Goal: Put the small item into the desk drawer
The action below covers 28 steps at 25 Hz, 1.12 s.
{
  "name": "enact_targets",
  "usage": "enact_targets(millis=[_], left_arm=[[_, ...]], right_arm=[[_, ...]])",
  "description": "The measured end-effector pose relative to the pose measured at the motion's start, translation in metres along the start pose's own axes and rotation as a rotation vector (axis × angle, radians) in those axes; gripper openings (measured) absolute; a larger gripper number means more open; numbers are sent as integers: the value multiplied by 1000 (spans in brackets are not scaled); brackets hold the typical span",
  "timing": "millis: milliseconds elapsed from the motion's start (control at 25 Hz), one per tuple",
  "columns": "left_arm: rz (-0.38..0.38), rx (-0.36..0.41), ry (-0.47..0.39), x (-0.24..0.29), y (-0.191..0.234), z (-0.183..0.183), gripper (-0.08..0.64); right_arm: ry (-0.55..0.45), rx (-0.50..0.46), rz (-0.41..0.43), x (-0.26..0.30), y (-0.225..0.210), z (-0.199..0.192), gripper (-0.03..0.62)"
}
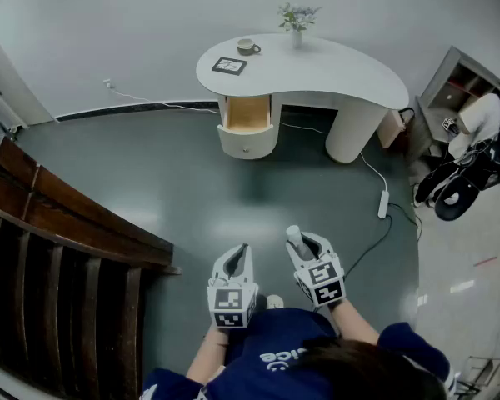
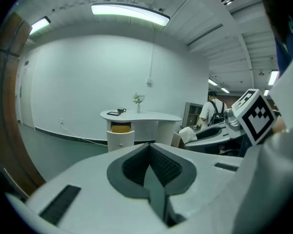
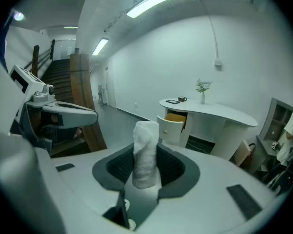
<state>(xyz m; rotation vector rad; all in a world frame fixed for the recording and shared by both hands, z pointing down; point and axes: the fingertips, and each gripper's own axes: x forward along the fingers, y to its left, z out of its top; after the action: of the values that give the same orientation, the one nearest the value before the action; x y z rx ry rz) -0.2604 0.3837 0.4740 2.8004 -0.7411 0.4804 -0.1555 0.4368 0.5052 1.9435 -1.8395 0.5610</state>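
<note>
Left grey two-jaw gripper [image 2: 149, 168]: jaws pressed together, nothing between them.
Right grey two-jaw gripper [image 1: 305, 242], just beside left one: jaws partway apart, clamped on white rolled cloth [image 3: 145, 150]; roll upright, top poking above pads.
Dark wooden staircase [image 1: 58, 248]: off to left of left gripper.
Well ahead of both grippers: white curved desk [image 1: 333, 77]; its rounded white drawer [image 1: 248, 136] pulled open, wood-lined inside.
On desktop, farthest: black square pad [image 1: 229, 66], small cup [image 1: 247, 47], vase of flowers [image 1: 297, 22].
</note>
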Motion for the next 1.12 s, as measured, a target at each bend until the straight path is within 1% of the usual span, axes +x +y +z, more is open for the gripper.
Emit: enact_targets(millis=[200, 360, 480, 560, 640, 720, 880, 1120], left_arm=[[3, -45, -16, 1, 24, 17, 3], [-9, -19, -23, 14, 42, 25, 3], [-24, -14, -21, 23, 51, 24, 3], [-44, -3, -20, 29, 55, 23, 3], [-60, 4, -18, 36, 59, 21, 3], [-61, 5, -12, 40, 68, 20, 3], [-43, -13, 6, 42, 82, 16, 3], [-47, -2, -6, 66, 85, 25, 3]], right_arm=[[5, 15, -1, 16, 7, 17, 138], [-19, 24, -46, 30, 1, 34, 138], [-31, 62, -83, 38, -6, 39, 138], [-39, 94, -102, 42, -10, 40, 138], [-32, 105, -122, 46, -12, 38, 138], [-17, 119, -132, 51, -11, 33, 139], [10, 152, -127, 55, -5, 23, 140], [3, 154, -73, 81, -20, 32, 140]])
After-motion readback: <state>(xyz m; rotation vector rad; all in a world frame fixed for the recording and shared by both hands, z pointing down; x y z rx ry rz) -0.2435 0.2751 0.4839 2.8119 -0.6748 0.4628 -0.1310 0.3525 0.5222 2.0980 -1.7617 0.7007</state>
